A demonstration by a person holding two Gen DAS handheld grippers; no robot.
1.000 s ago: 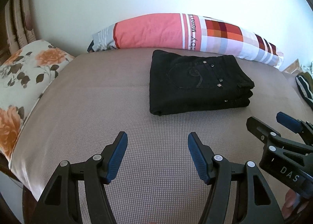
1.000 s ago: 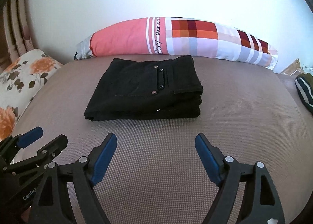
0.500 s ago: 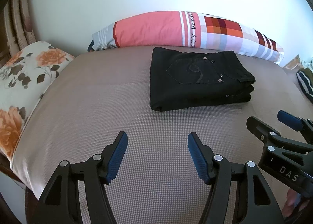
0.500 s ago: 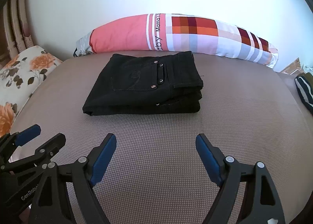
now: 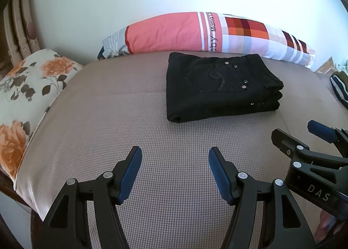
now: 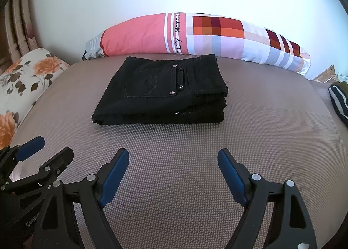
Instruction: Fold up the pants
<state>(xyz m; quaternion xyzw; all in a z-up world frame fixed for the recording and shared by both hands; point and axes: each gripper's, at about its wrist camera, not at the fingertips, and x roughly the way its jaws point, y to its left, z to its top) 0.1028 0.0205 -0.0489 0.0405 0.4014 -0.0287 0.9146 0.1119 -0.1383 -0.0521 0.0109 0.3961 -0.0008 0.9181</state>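
Observation:
Black pants (image 5: pixel 219 88) lie folded into a compact stack on the taupe bed cover (image 5: pixel 104 122), back pocket and rivets facing up. They rest toward the far side, just in front of the long pillow. My left gripper (image 5: pixel 175 155) hovers over bare cover short of the stack, open with nothing between its blue pads. To its right is my right gripper (image 5: pixel 295 130), also open. In the right wrist view the pants (image 6: pixel 165 92) sit ahead and slightly left. The right gripper (image 6: pixel 174 155) stands wide and empty there, and the left gripper (image 6: pixel 52 149) shows at the lower left.
A long pink and checked pillow (image 5: pixel 195 31) lies along the wall behind the pants. A floral pillow (image 5: pixel 28 88) fills the left edge of the bed. A dark striped garment (image 5: pixel 339 88) lies at the far right edge.
The views have tipped very slightly; the pants lie as before and both grippers stay open and apart from them.

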